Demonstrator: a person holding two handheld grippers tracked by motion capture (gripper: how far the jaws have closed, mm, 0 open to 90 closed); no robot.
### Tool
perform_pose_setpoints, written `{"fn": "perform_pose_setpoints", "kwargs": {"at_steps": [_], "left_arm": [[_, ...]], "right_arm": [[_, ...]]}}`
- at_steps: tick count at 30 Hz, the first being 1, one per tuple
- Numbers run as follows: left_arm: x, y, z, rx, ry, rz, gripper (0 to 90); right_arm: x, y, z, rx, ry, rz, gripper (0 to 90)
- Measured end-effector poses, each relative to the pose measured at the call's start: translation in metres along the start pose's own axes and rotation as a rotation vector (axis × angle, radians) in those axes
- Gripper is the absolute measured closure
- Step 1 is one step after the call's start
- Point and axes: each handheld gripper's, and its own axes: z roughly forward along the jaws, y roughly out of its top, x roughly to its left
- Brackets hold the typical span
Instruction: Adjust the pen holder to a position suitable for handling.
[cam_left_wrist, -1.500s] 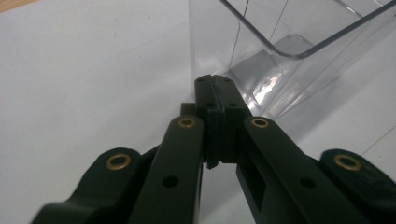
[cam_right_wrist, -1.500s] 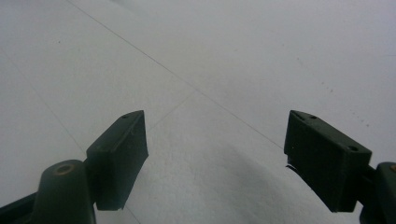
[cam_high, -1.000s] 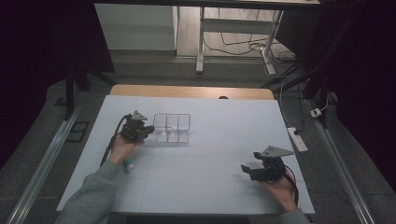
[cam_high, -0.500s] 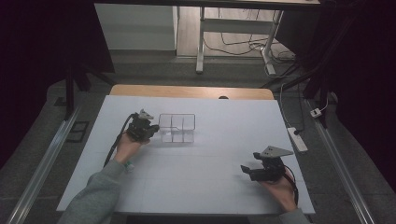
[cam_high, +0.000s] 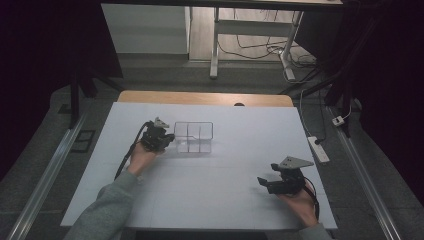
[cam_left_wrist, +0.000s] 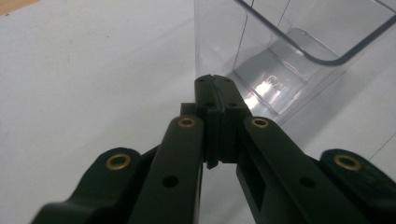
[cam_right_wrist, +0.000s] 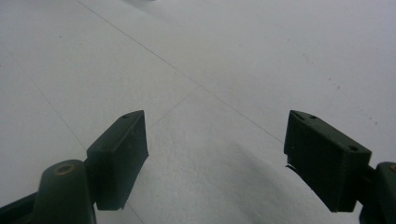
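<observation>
A clear plastic container (cam_high: 193, 137) with inner dividers stands on the white table (cam_high: 220, 200), left of the middle. My left gripper (cam_high: 167, 138) is shut, and its tips press against the container's left wall. In the left gripper view the closed gripper (cam_left_wrist: 215, 80) meets the corner of the container (cam_left_wrist: 289, 56), with nothing visible between the jaws. My right gripper (cam_high: 263, 181) rests near the front right of the table, pointing left. It stands open over bare table in its own view (cam_right_wrist: 215, 158), holding nothing.
A wooden strip (cam_high: 200, 97) runs along the table's far edge. A white power strip (cam_high: 318, 149) lies on the floor at the right. A metal rail (cam_high: 50, 165) runs along the left side. Desk legs and cables stand beyond the table.
My left gripper has moved to the right, and the clear container has slid to the right in front of it. The right gripper has stayed still.
</observation>
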Motion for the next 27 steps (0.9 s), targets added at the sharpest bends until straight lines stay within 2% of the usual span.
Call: {"fn": "perform_pose_setpoints", "kwargs": {"at_steps": [18, 27], "left_arm": [[-0.017, 0.010, 0.016, -0.002, -0.022, 0.004, 88.3], [-0.024, 0.012, 0.022, 0.007, -0.028, 0.019, 88.3]], "right_arm": [[0.000, 0.000, 0.000, 0.005, 0.003, -0.004, 21.4], [0.000, 0.000, 0.000, 0.003, 0.007, -0.003, 21.4]]}}
